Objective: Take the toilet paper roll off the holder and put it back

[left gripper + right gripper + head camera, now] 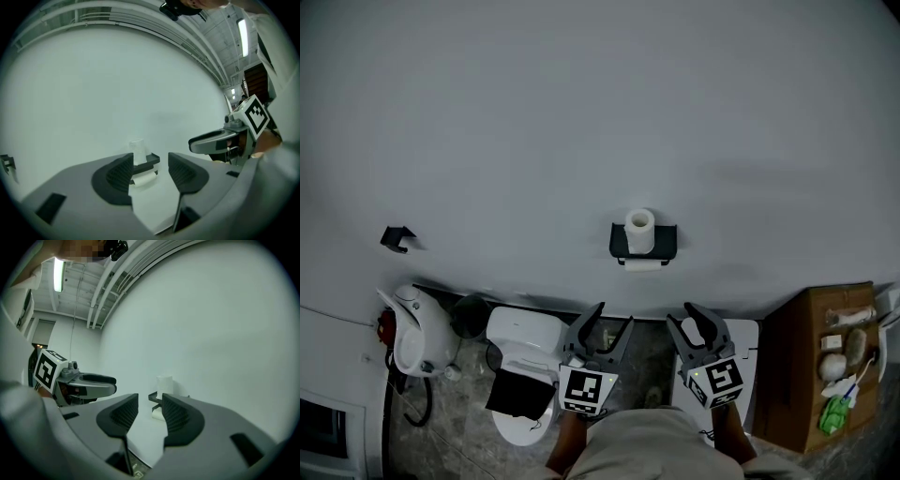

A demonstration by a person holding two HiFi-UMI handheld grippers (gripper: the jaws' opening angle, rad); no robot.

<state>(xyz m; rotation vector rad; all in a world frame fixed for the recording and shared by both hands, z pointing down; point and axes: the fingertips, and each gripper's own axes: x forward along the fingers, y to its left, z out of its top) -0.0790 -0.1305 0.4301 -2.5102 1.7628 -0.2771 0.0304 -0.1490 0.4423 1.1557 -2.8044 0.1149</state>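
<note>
A black holder (660,241) is fixed to the white wall. One white toilet paper roll (639,230) stands upright on its shelf, and a second roll (644,265) hangs under it. My left gripper (605,322) and right gripper (697,323) are both open and empty, held side by side well below the holder. In the left gripper view the upright roll (138,151) shows between the jaws, far off. In the right gripper view the upright roll (164,384) rises above the right jaw, with the left gripper (89,382) at the side.
A white toilet (525,361) stands below left with a black cloth (519,394) on it. A white appliance (417,328) sits further left, a black wall hook (397,238) above it. A cardboard box (825,361) holding small toiletries stands at the right.
</note>
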